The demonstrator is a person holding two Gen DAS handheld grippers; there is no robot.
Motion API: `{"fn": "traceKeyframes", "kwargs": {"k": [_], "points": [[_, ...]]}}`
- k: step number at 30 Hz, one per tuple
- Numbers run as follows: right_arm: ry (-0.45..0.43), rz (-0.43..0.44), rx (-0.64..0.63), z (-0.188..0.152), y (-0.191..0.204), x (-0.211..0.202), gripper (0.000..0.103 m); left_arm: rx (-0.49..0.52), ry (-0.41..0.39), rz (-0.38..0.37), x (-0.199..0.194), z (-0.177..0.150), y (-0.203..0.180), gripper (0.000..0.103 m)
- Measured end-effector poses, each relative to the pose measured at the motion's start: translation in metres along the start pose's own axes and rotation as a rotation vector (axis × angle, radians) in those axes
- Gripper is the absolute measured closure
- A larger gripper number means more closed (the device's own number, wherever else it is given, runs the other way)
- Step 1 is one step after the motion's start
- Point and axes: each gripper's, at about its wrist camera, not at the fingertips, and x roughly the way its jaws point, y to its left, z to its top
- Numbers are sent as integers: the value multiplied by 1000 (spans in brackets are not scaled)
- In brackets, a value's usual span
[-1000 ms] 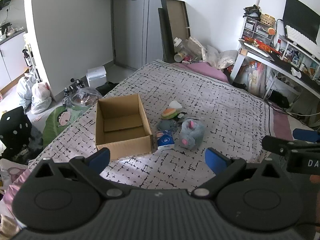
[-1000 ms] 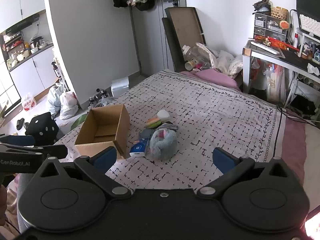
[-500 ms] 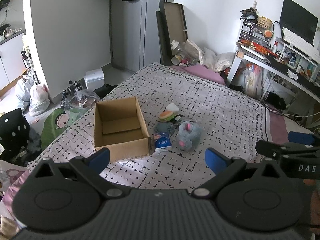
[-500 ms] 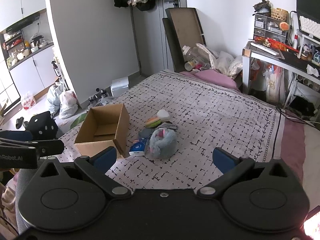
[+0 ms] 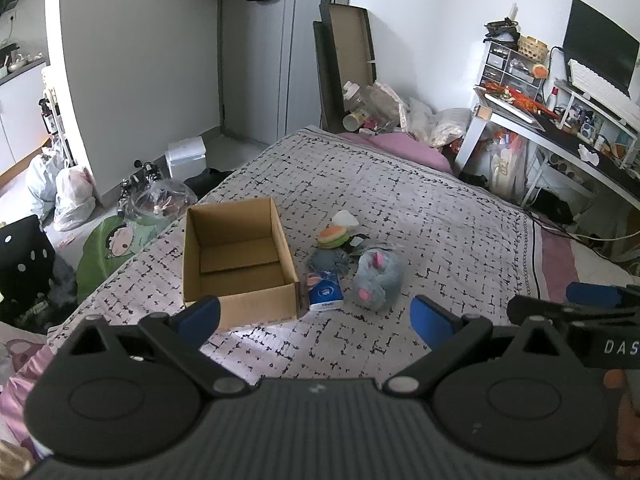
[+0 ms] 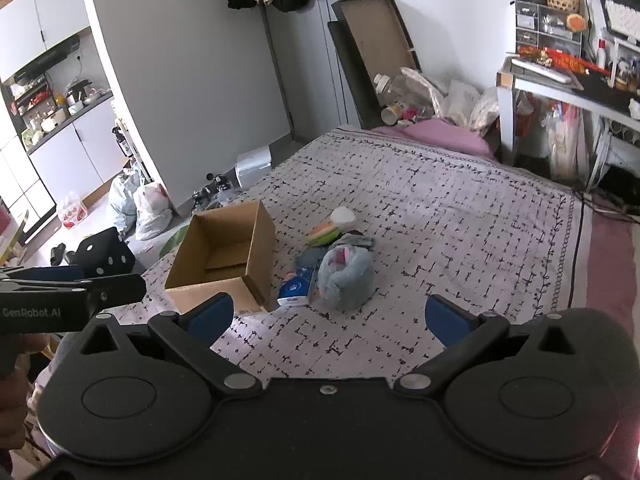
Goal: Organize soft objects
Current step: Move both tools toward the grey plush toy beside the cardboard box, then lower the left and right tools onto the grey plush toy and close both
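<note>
An empty open cardboard box (image 5: 236, 256) (image 6: 228, 256) sits on the patterned bed. Right of it lie a grey plush mouse (image 5: 378, 278) (image 6: 348, 276), a blue tissue pack (image 5: 325, 292) (image 6: 295, 290), a dark grey soft item (image 5: 328, 260), a burger plush (image 5: 331, 236) (image 6: 322, 233) and a white soft piece (image 5: 346, 218) (image 6: 343, 214). My left gripper (image 5: 316, 318) is open and empty, well short of the box. My right gripper (image 6: 326, 316) is open and empty, short of the plush mouse.
The bedspread (image 5: 420, 208) stretches far and right of the pile. A desk (image 5: 560, 120) with clutter stands at the right. Bags (image 5: 68, 196), a black dotted stool (image 5: 28, 256) and a white bin (image 5: 186, 156) are on the floor left of the bed.
Both grippers have drawn back and risen slightly, so the box and toys look a little farther away. Nothing on the bed has moved.
</note>
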Motion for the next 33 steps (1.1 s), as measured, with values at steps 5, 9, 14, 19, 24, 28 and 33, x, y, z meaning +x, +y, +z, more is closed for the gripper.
{"fn": "traceKeyframes", "kwargs": {"k": [5,9,14,19,24,28,33], "points": [[2,-10,12,0,-6,9,0,-4,18,-11,14,3,-2,3],[-1,5,28,1,-14,17,0,12,22,-27,24,7,-7,3],[10,10,27,6,-20,30,2,-9,42,-58,42,11,-9,3],[35,7,62,11,-30,47,7,-23,59,-50,61,16,-10,5],[57,4,83,16,-41,65,12,-44,66,-61,77,22,-12,5],[75,-5,72,20,-48,80,17,-43,75,-71,92,26,-16,8],[103,17,95,24,-55,98,27,-44,99,-98,113,31,-21,14]]}}
